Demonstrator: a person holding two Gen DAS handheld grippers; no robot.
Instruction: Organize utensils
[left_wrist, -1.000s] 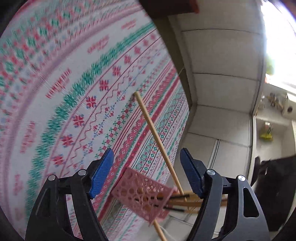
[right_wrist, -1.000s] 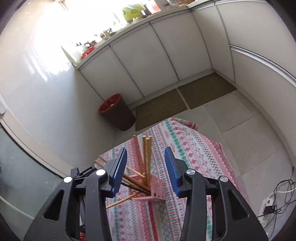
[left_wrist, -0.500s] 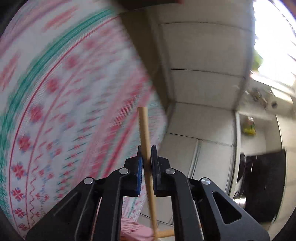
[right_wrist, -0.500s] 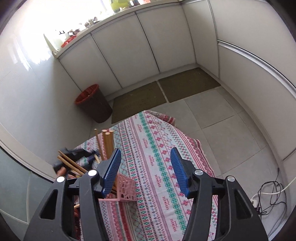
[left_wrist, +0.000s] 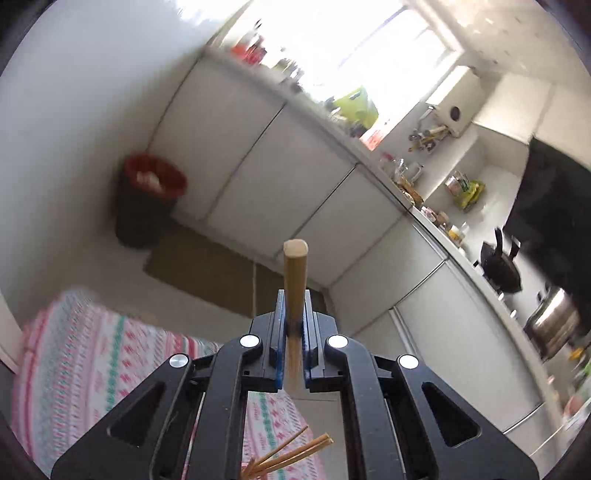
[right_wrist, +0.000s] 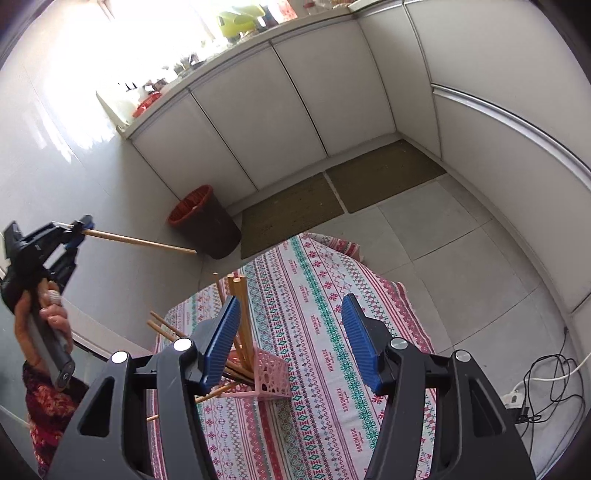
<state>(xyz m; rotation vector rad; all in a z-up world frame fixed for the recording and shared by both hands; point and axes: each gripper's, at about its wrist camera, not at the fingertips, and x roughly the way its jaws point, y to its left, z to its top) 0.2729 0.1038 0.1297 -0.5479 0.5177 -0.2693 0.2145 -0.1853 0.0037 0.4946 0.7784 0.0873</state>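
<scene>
My left gripper is shut on a pale wooden chopstick that sticks out forward past the pads. In the right wrist view that left gripper is raised high at the far left. It holds the chopstick nearly level, above the table. A pink perforated holder stands on the patterned tablecloth with several chopsticks leaning in it. My right gripper hovers above the holder, open, with nothing between its pads.
A person's hand grips the left tool's handle. A dark bin with a red rim stands by the white cabinets, with brown floor mats beside it. Cables and a power strip lie on the tiles at right.
The left gripper shut on the chopstick lying on the cloth, lifted it high and rolled. The right gripper's jaws spread wider and it drifted slightly away from the holder.
</scene>
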